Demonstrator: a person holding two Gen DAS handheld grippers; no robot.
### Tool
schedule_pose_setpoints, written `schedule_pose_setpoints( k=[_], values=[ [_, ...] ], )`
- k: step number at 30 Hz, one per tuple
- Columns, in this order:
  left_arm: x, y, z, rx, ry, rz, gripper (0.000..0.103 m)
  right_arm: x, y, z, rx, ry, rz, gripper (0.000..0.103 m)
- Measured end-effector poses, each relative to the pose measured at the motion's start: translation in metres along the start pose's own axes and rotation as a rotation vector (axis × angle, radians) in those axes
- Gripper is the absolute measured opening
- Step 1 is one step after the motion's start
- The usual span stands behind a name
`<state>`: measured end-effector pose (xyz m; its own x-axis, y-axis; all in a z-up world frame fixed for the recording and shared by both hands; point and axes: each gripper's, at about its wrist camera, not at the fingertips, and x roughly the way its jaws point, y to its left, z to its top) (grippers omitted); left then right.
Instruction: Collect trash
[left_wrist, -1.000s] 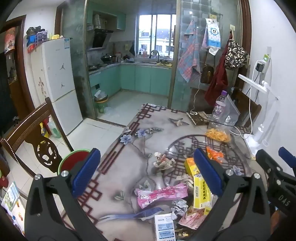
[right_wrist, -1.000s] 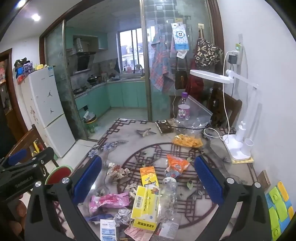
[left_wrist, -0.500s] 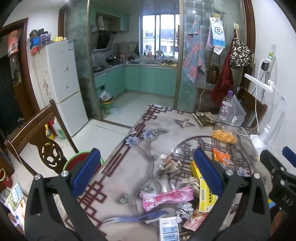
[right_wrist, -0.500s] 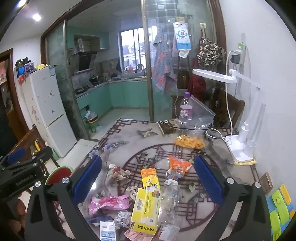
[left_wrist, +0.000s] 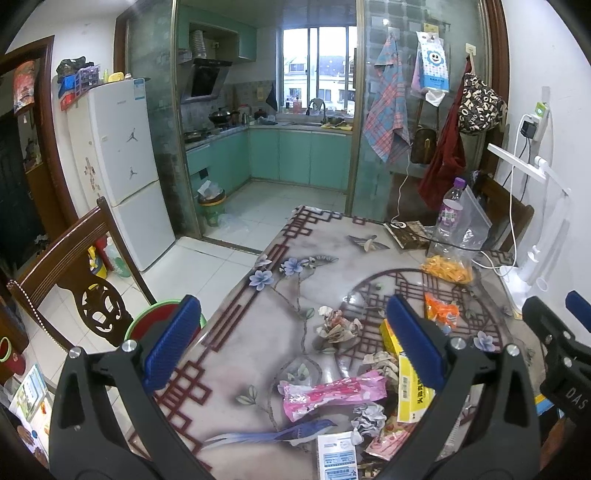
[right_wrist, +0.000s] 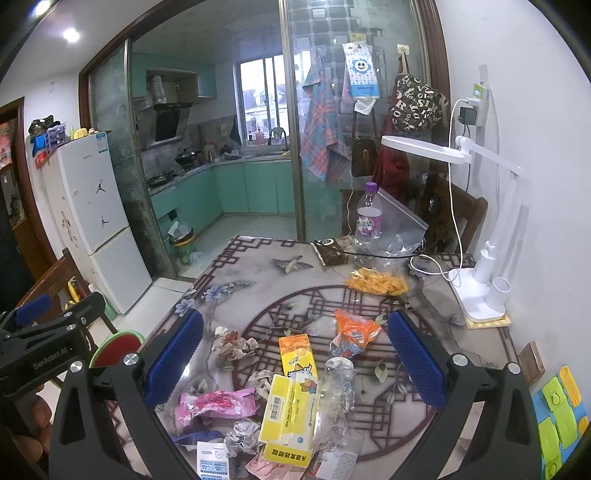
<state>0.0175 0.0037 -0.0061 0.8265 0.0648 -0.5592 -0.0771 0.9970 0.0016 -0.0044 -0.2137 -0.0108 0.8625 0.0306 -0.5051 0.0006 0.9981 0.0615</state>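
While both hang above the patterned glass-topped table (right_wrist: 461, 332), the left gripper (left_wrist: 293, 343) and right gripper (right_wrist: 295, 358) gape wide, holding nothing. Near them lie a pink plastic wrapper (right_wrist: 216, 404) and, just to its right, a yellow cardboard box (right_wrist: 290, 413).

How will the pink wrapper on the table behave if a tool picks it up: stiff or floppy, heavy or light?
The pink wrapper looks creased and flattened, so it is probably floppy and would sag from the pinch. It seems thin film, likely very light. Its glossy surface may slip, so a pinch at a crumpled end looks safer.
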Motion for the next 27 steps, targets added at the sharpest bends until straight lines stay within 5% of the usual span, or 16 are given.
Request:
schedule_pose_setpoints(
  k=[27],
  values=[
    [-0.0001, -0.0049, -0.0022, 0.011, 0.006, 0.0, 0.099, -0.0018, -0.0005, 0.0003, 0.003, -0.006, -0.013, 0.096]
  ],
)
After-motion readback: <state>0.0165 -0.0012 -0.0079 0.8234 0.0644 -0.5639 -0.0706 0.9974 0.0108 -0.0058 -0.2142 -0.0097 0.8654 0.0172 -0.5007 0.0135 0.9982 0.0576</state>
